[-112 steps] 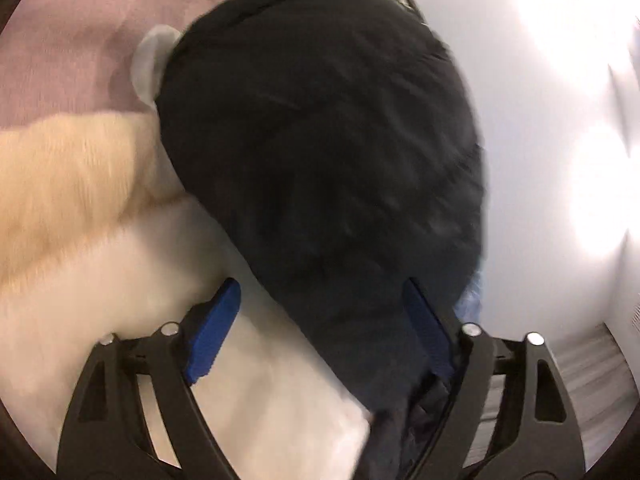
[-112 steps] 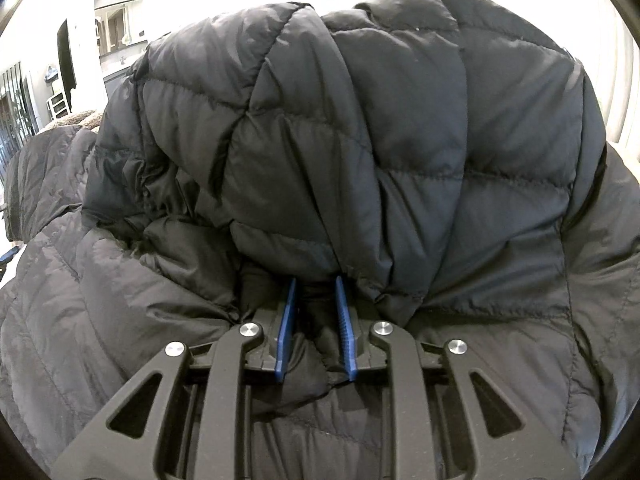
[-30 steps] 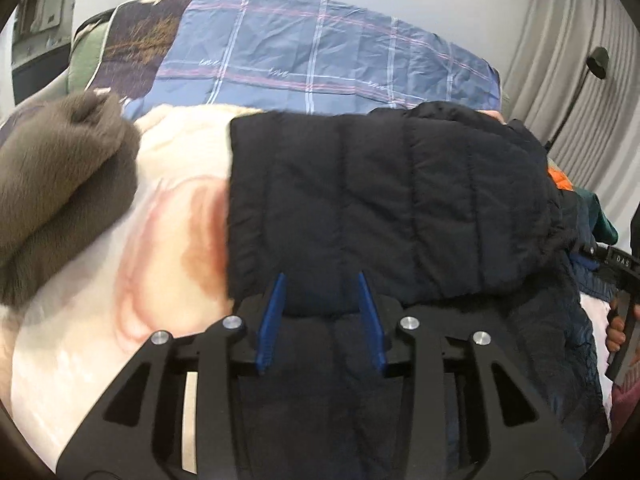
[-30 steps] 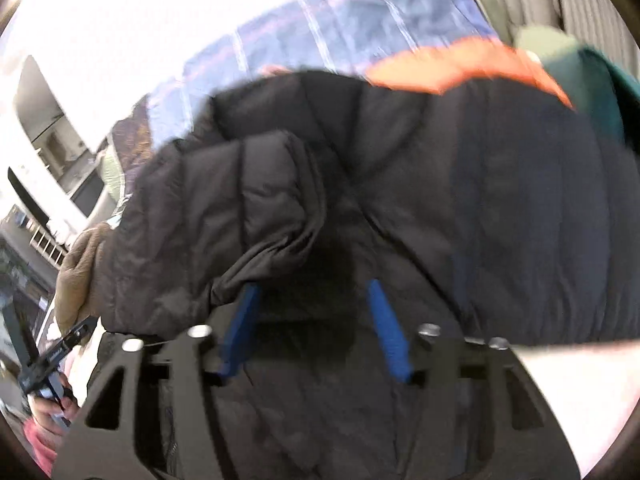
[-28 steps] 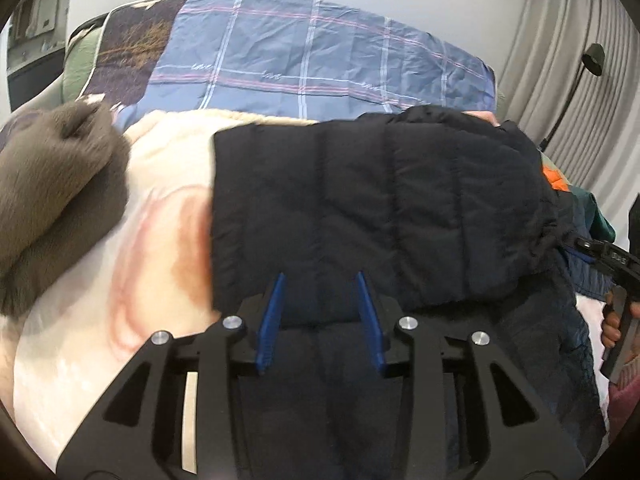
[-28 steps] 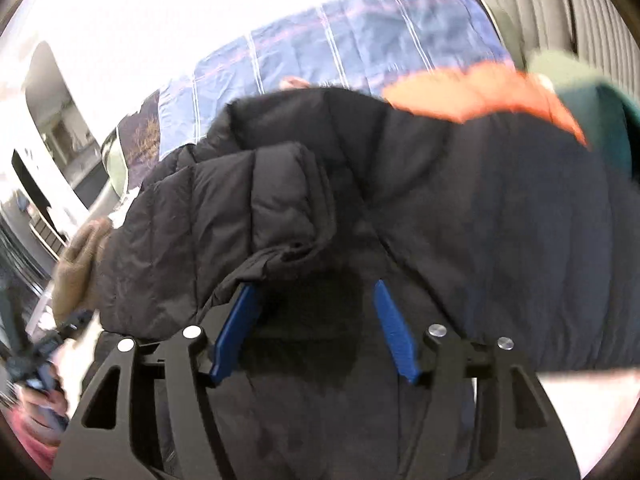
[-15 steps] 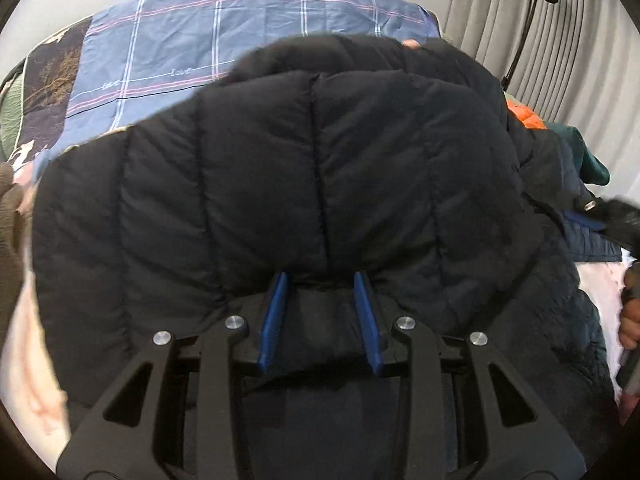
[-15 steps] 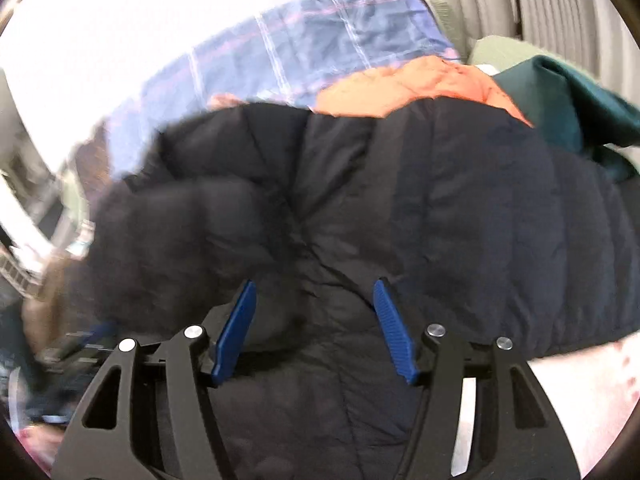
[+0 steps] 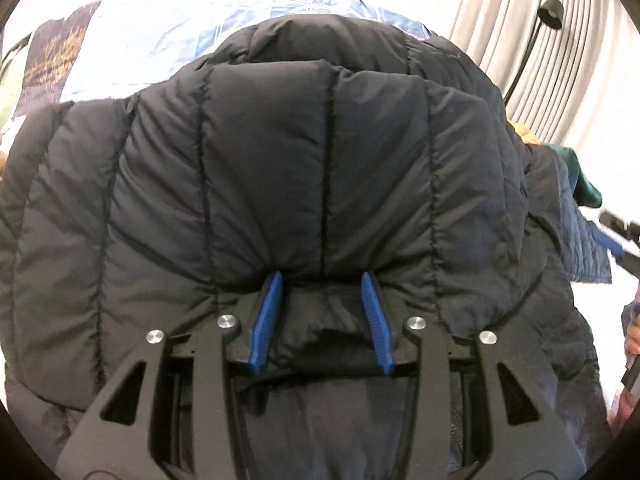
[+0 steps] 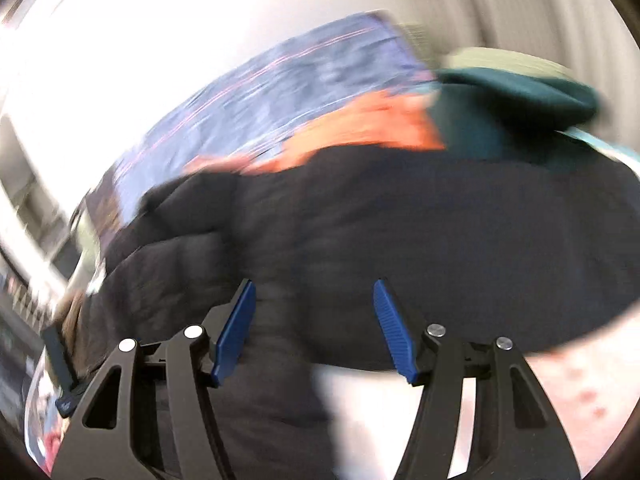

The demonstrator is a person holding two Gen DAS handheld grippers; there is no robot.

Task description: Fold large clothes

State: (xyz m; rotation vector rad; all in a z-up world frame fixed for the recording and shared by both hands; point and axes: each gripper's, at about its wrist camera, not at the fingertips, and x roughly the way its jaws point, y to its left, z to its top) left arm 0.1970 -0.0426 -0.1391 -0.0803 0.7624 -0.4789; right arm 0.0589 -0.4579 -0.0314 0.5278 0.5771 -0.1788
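A black puffer jacket [image 9: 260, 160] fills the left wrist view, one quilted layer folded over onto the rest of it. My left gripper [image 9: 320, 280] has a bunched fold of that jacket between its blue pads [image 9: 268, 312], which still touch the fabric while the jaws are opening. In the blurred right wrist view the same jacket [image 10: 440, 220] lies spread across the bed. My right gripper [image 10: 314, 288] hovers open above it, holding nothing. Its blue tip [image 9: 616, 236] shows at the right edge of the left view.
A blue plaid cover [image 10: 280, 92] lies behind the jacket, with an orange garment [image 10: 360, 128] and a dark green one [image 10: 512, 100] at the back right. Pale patterned bedding [image 10: 580, 380] lies in front. Curtains [image 9: 520, 40] and a lamp [image 9: 550, 12] stand to the right.
My left gripper has carried the jacket's folded edge forward over the rest, hiding the bedding, and its jaws have widened slightly. My right gripper, still open, has swung right across the jacket.
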